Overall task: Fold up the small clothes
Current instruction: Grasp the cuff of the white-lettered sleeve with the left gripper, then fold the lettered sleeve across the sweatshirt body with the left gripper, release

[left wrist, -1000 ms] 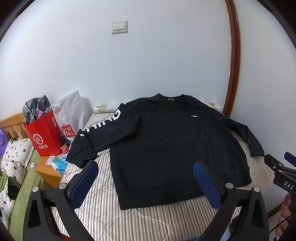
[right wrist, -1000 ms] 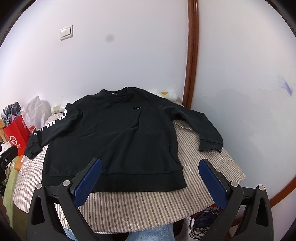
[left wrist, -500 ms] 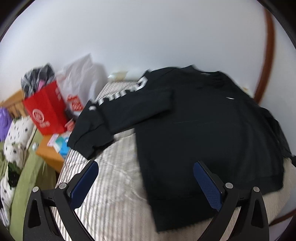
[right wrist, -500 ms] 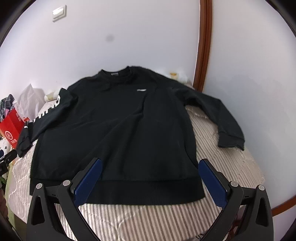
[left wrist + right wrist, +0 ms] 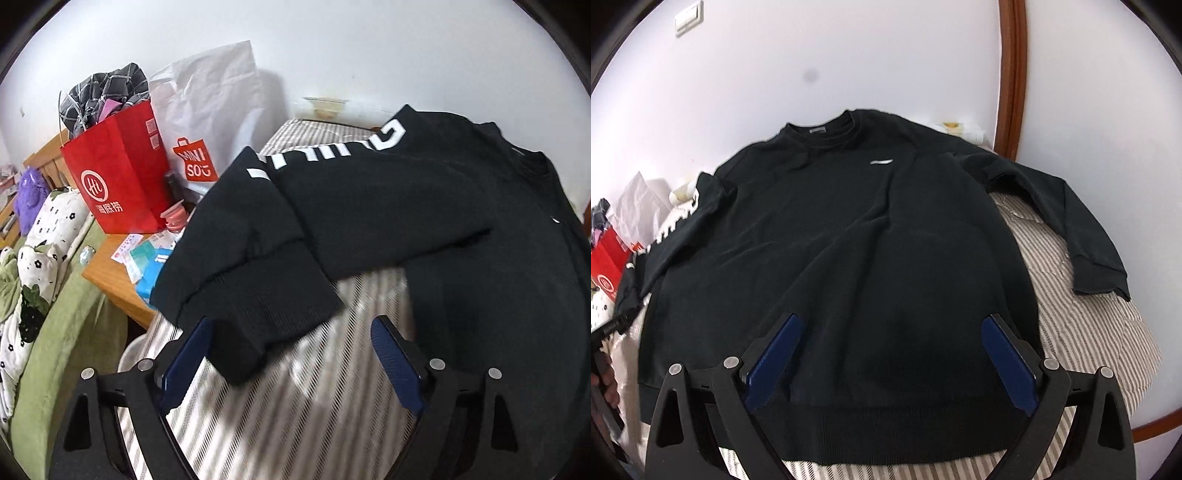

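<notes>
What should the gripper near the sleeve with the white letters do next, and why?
Probably ease the left gripper a little further down and forward so the sleeve cuff sits fully between its fingers. Its jaws are closing, but the pads do not press the cloth yet. The black sweatshirt lies spread flat on the striped bed, so that sleeve likely gets folded in first.

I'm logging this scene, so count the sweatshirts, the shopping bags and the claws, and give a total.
Sweatshirts: 1, the black sweatshirt
Shopping bags: 2, the red bag and the white bag
Claws: 2, the left claw, closing with the sleeve cuff between its jaws, and the right claw
Total: 5
</notes>
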{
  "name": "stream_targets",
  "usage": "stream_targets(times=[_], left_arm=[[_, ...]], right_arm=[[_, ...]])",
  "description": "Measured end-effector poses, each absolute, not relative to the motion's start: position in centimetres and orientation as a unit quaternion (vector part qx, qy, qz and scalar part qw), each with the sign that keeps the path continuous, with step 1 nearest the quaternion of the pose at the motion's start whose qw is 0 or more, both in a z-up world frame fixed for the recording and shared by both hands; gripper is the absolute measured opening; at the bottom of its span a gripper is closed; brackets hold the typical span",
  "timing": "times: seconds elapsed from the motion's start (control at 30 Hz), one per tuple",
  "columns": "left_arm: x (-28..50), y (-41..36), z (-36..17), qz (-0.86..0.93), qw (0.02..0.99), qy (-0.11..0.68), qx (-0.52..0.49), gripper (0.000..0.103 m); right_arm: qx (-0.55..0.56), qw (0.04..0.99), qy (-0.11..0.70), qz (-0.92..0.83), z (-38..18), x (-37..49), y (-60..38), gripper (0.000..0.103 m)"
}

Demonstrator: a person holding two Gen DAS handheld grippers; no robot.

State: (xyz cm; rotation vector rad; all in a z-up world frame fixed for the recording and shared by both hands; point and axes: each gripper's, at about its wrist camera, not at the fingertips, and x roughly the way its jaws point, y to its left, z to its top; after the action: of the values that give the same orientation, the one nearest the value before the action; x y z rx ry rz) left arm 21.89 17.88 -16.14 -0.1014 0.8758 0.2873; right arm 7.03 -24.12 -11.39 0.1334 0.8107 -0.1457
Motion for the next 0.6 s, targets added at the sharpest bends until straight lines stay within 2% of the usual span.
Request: stream_targets(times=[0.07,0.2,0.27,0.33,0.4,0.6], left_arm=[[22.7,18.0,-16.5,0.152,0.894,0.42,-0.035,0.084],[23.9,17.8,-17.1,0.161,0.89,0.427,-0.009,0.071],[24.1,17.4,-17.1,0.17,0.888,0.427,0.007,0.055],[24.2,17.1,-17.1,0.182,0.884,0.43,0.022,0.026],[23.9,17.2,-16.8,0.185,0.884,0.429,0.019,0.015],[22.9,17.0,-14.3,0.144,0.895,0.42,-0.036,0.012]], right_arm=[[0.056,0.911,0.402,-0.075,-12.0,7.6,-24.1,0.097],[0.048,0.906,0.413,-0.079,-13.0,8.5,-24.3,0.097],[0.051,0.905,0.415,-0.078,-13.3,8.7,-24.4,0.097],[0.05,0.906,0.414,-0.077,-13.5,8.7,-24.5,0.097],[0.05,0.907,0.411,-0.079,-13.6,8.7,-24.6,0.097],[0.045,0.907,0.415,-0.055,-14.0,8.7,-24.6,0.097]])
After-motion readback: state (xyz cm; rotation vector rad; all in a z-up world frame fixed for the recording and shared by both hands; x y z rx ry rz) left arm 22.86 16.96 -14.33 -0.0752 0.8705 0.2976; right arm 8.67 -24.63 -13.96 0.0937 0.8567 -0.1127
